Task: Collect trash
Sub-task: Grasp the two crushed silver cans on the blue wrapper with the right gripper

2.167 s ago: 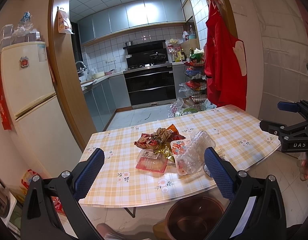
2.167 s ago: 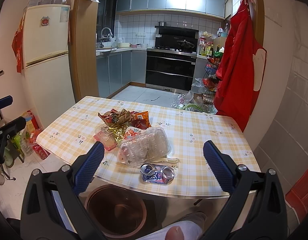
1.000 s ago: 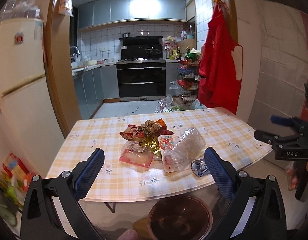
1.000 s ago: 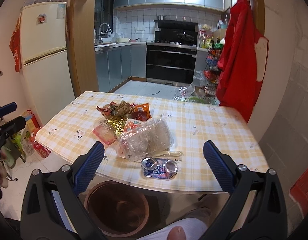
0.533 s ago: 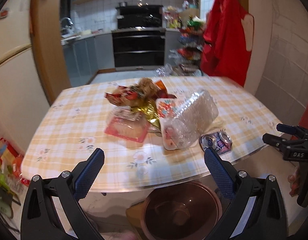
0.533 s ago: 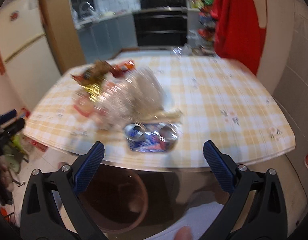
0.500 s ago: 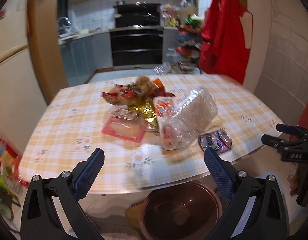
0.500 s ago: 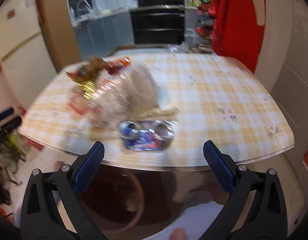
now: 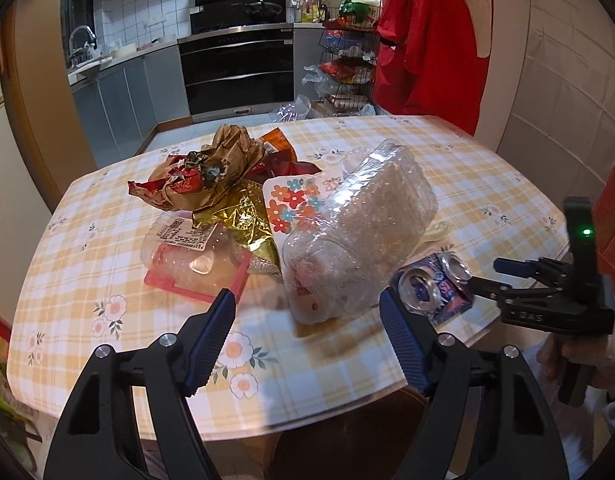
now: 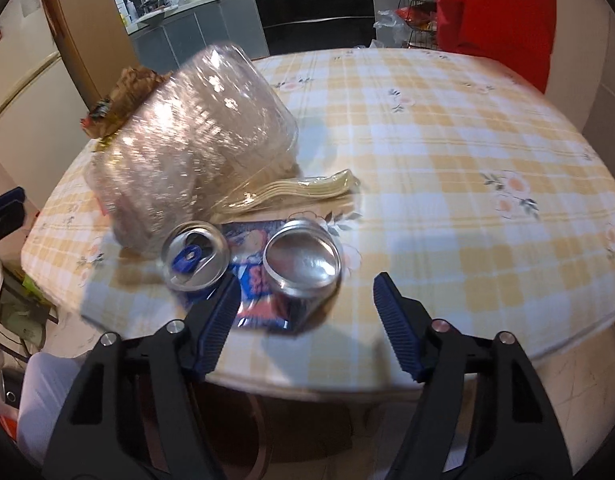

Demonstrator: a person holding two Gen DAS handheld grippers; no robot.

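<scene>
Crushed can (image 10: 253, 264) at table (image 10: 467, 184) edge, right gripper (image 10: 307, 312) fingers spread to straddle it; left gripper (image 9: 307, 332) likewise apart, empty.

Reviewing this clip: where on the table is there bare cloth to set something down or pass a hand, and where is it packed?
Bare checked tablecloth covers the whole half to the right of the crushed can, out to the red garment. A smaller strip runs along the near-left edge. Crowded: clear plastic container, pink tray, gold foil and wrappers, all piled touching.
</scene>
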